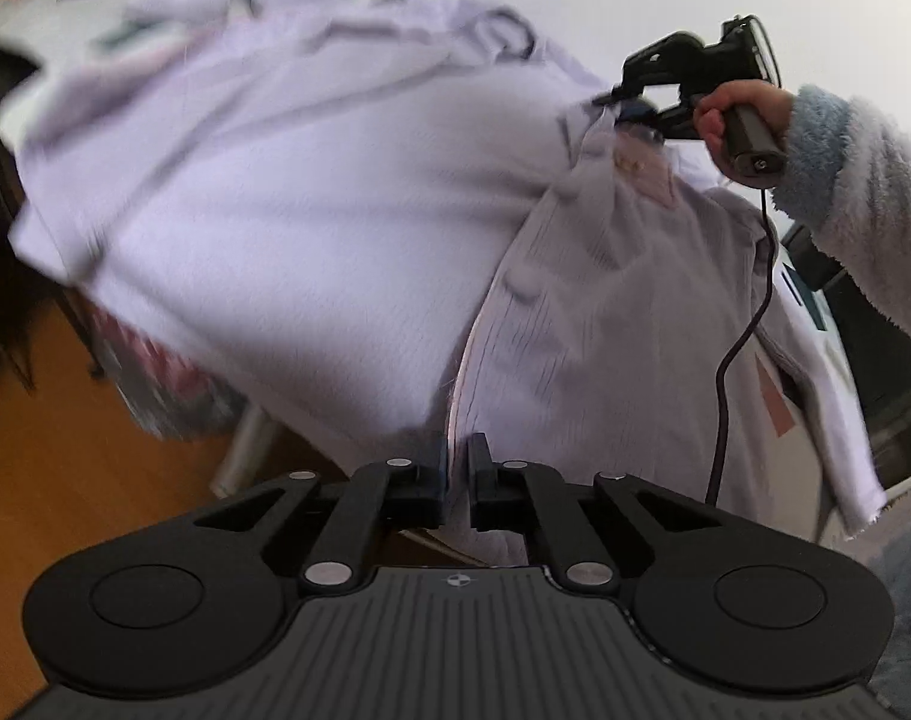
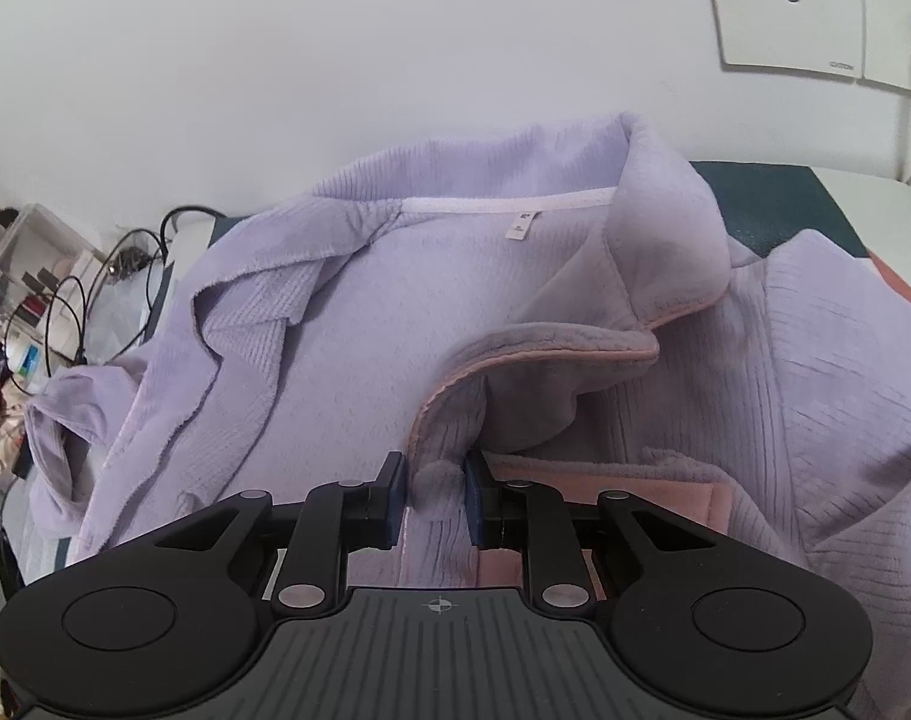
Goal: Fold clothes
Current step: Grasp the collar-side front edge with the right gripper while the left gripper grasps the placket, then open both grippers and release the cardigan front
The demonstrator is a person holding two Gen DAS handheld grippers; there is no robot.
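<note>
A lilac fleece jacket (image 1: 311,222) with pink trim hangs spread in the air over a table edge. My left gripper (image 1: 457,468) is shut on the jacket's lower front edge. My right gripper (image 1: 620,97), held in a hand at the upper right of the left wrist view, is shut on the jacket near its pink chest pocket. In the right wrist view the jacket (image 2: 359,330) lies open with collar and label up, and my right gripper (image 2: 436,480) pinches the front placket fabric between its blue pads.
A dark green mat (image 2: 779,198) lies under the jacket by a white wall. Cables (image 2: 95,276) and boxes of clutter sit at the left. The wooden floor (image 1: 65,468) and a table leg (image 1: 245,450) show below the jacket. A black cable (image 1: 749,330) hangs from the right gripper.
</note>
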